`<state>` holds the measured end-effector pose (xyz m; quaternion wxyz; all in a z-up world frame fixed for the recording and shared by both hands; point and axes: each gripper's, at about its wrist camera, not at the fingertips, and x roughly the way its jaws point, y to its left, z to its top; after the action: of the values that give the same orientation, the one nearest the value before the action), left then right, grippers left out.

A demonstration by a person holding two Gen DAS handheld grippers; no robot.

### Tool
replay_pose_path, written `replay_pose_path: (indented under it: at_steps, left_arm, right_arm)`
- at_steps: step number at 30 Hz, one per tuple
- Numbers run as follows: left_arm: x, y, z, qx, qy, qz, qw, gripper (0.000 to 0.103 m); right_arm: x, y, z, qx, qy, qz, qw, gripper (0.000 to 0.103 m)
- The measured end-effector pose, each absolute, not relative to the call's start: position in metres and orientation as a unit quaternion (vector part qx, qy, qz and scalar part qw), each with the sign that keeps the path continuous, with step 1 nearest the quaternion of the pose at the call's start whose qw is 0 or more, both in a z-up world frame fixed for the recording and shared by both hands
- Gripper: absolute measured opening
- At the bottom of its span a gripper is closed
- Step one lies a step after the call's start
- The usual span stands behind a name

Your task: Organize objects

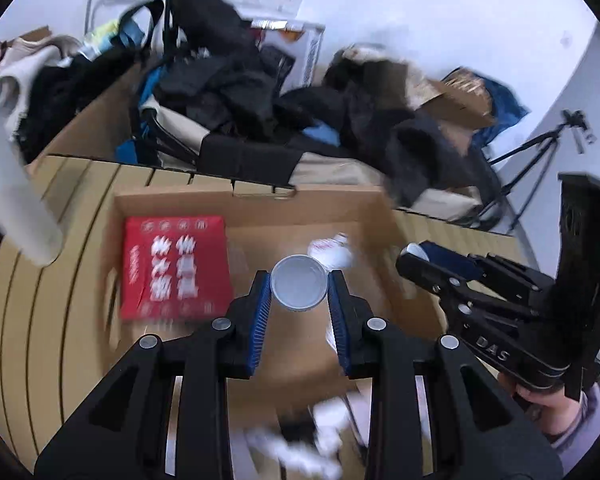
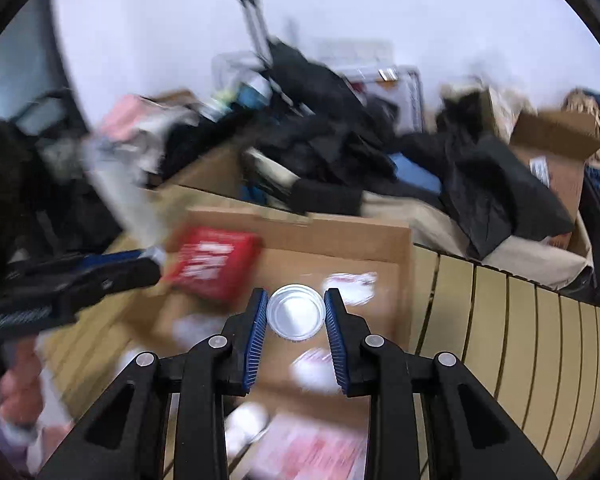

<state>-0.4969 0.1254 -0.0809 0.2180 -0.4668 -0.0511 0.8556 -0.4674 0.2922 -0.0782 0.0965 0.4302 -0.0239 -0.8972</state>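
Observation:
My left gripper (image 1: 299, 276) is shut on a small round silver can (image 1: 299, 290), seen end-on between its blue pads (image 1: 262, 308). It hangs over an open cardboard box (image 1: 260, 204). My right gripper (image 2: 296, 294) grips a second silver can (image 2: 296, 317) the same way, above the same cardboard box (image 2: 340, 228). In the left wrist view, the right gripper (image 1: 414, 254) reaches in from the right with a silvery end showing at its tip. In the right wrist view, the left gripper (image 2: 156, 258) comes in from the left, blurred. A hand (image 1: 548, 404) holds the right gripper.
In the box lie a red carton (image 1: 176, 268) and white crumpled packets (image 1: 332, 252). The box rests on a tan slatted surface (image 2: 520, 340). Behind are heaps of dark clothes (image 1: 236, 80), more cardboard boxes (image 2: 556, 136), a tripod (image 1: 540, 148) and a grey tube (image 1: 16, 200) at the left.

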Motion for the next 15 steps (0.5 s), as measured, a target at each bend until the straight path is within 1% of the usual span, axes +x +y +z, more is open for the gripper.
replay_pose_path:
  at_steps: [3, 4, 5, 6, 7, 8, 9, 10, 11, 13, 14, 15]
  left_arm:
    - [-0.534, 0.138, -0.112, -0.491, -0.043, 0.847, 0.202, 0.025]
    - [-0.543, 0.141, -0.122, -0.499, -0.038, 0.844, 0.194, 0.028]
    - [-0.551, 0.143, -0.131, -0.504, -0.029, 0.845, 0.177, 0.032]
    - [-0.556, 0.143, -0.134, -0.502, -0.026, 0.847, 0.172, 0.045]
    - [-0.558, 0.143, -0.135, -0.495, -0.028, 0.851, 0.173, 0.058]
    - [-0.558, 0.142, -0.134, -0.485, -0.031, 0.857, 0.174, 0.064]
    - [-0.558, 0.139, -0.130, -0.479, -0.033, 0.860, 0.170, 0.068]
    - [-0.556, 0.136, -0.127, -0.475, -0.036, 0.862, 0.171, 0.068]
    - [-0.553, 0.132, -0.120, -0.471, -0.041, 0.863, 0.180, 0.069]
    - [-0.550, 0.125, -0.105, -0.464, -0.032, 0.866, 0.184, 0.078]
    - [-0.547, 0.121, -0.097, -0.458, -0.024, 0.870, 0.179, 0.080]
    - [-0.539, 0.114, -0.084, -0.447, -0.012, 0.878, 0.170, 0.084]
  right_arm:
    - [-0.516, 0.297, -0.107, 0.458, -0.026, -0.886, 0.064, 0.032]
    - [-0.522, 0.300, -0.114, 0.463, -0.024, -0.884, 0.061, 0.032]
    - [-0.534, 0.298, -0.121, 0.470, -0.015, -0.881, 0.055, 0.032]
    - [-0.542, 0.297, -0.126, 0.473, -0.004, -0.880, 0.046, 0.032]
    - [-0.548, 0.295, -0.130, 0.477, 0.011, -0.878, 0.034, 0.034]
    - [-0.554, 0.294, -0.133, 0.479, 0.025, -0.877, 0.025, 0.044]
    - [-0.556, 0.294, -0.133, 0.476, 0.032, -0.879, 0.019, 0.053]
    - [-0.557, 0.294, -0.132, 0.468, 0.036, -0.883, 0.018, 0.080]
    - [-0.555, 0.294, -0.128, 0.459, 0.035, -0.888, 0.022, 0.089]
    - [-0.549, 0.296, -0.114, 0.443, 0.029, -0.896, 0.031, 0.089]
    - [-0.544, 0.296, -0.107, 0.439, 0.027, -0.897, 0.033, 0.089]
    - [-0.540, 0.295, -0.098, 0.437, 0.027, -0.899, 0.034, 0.089]
